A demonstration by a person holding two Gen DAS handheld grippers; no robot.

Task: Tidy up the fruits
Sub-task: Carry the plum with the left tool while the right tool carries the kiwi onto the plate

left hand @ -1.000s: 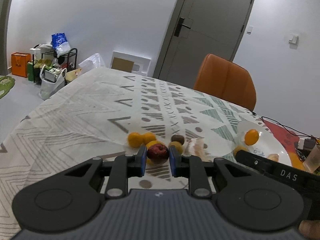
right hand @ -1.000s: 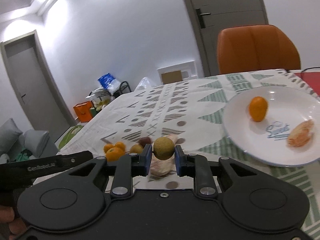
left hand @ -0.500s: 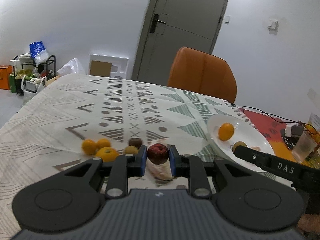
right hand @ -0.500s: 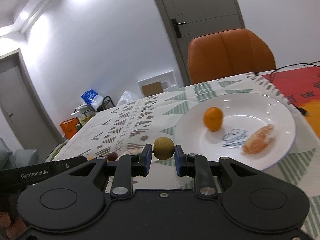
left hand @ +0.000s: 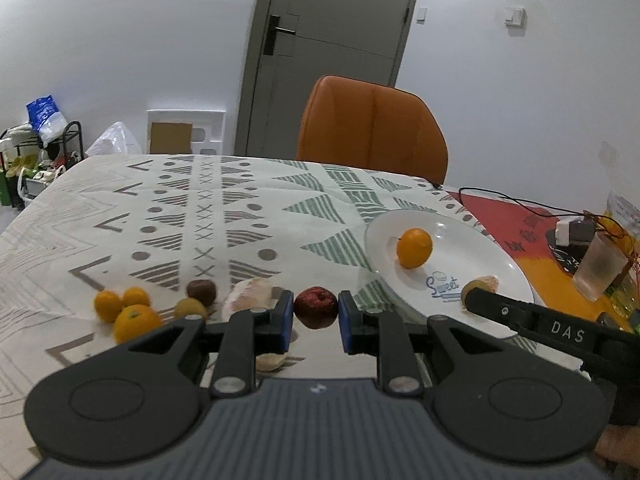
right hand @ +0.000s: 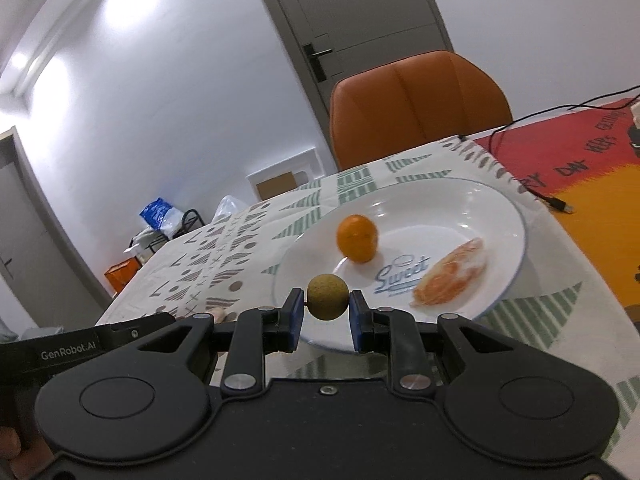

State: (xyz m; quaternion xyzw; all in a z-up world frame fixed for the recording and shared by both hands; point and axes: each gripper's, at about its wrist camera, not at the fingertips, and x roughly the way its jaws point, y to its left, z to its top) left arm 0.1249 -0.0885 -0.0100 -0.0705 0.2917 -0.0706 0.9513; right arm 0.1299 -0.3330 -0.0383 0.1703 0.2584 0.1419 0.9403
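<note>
My left gripper (left hand: pixel 316 314) is shut on a dark red fruit (left hand: pixel 316 307), held above the tablecloth left of the white plate (left hand: pixel 480 256). My right gripper (right hand: pixel 326 312) is shut on a small green-brown fruit (right hand: pixel 327 297), held over the near rim of the plate (right hand: pixel 508 208). The plate holds an orange (right hand: pixel 357 237) and peeled orange segments (right hand: pixel 452 272). The right gripper also shows in the left wrist view (left hand: pixel 470 300). On the cloth lie several small oranges (left hand: pixel 134 320), a green fruit (left hand: pixel 191 309), a brown fruit (left hand: pixel 201 291) and a pale peeled fruit (left hand: pixel 252 294).
An orange chair (left hand: pixel 372 128) stands behind the table. At the right are a red-orange mat (right hand: pixel 580 168), a black cable (left hand: pixel 516 204), a plastic cup (left hand: pixel 598 266) and a small white block (left hand: pixel 572 232). Clutter stands on the floor at far left (left hand: pixel 36 148).
Both grippers have swung right toward the plate with their fruits. The right gripper's green fruit now hangs over the plate's near rim. The left gripper's red fruit has neared the plate's left edge.
</note>
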